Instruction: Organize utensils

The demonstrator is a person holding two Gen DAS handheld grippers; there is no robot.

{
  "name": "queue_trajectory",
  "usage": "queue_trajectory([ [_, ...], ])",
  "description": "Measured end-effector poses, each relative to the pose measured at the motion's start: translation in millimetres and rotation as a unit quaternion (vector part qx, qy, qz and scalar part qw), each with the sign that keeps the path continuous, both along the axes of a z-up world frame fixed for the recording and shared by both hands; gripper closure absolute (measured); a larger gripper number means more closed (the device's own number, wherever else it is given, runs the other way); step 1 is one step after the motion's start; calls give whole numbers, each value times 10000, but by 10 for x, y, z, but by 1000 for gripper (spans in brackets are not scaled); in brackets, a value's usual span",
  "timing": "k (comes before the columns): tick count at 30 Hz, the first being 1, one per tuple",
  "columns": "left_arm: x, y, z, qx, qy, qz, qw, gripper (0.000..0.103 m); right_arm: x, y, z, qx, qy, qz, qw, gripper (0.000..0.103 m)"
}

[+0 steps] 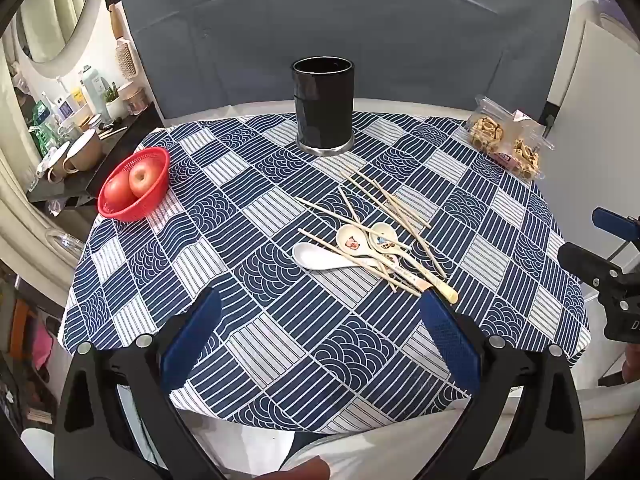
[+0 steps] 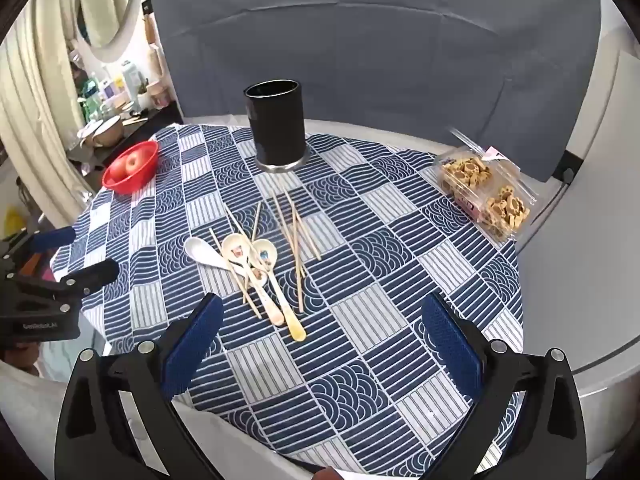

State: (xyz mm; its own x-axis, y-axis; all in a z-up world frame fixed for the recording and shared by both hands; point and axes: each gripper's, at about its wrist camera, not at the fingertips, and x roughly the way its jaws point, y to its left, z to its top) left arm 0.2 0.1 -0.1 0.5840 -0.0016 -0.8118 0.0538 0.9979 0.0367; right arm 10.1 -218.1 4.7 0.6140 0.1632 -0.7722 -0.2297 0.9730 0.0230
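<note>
A black cylindrical holder (image 1: 323,104) stands upright at the far middle of the table; it also shows in the right wrist view (image 2: 277,124). A loose heap of wooden chopsticks (image 1: 376,204) (image 2: 294,228) and three ceramic spoons (image 1: 352,246) (image 2: 240,250) lies in the table's middle. My left gripper (image 1: 320,332) is open and empty, above the near edge, its right finger close to the spoon handles. My right gripper (image 2: 320,336) is open and empty, just behind the spoon handles. Each gripper shows at the other view's side edge.
A red basket (image 1: 134,188) (image 2: 130,168) holding two apples sits at the far left edge. A clear plastic box of biscuits (image 1: 504,140) (image 2: 484,190) sits at the far right. The blue patterned tablecloth (image 1: 280,208) covers the round table. A cluttered shelf (image 1: 80,120) stands left.
</note>
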Motion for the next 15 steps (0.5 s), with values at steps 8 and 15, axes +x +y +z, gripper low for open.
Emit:
queue_trajectory([
  [8,-29,34,-4,-16,18,4,10000,6,5,16,-15,18,17,-9,10000,8],
  [15,-14,-29,-17,75,13,-32,10000,6,-7,57,4,33,-19,43,10000,8],
])
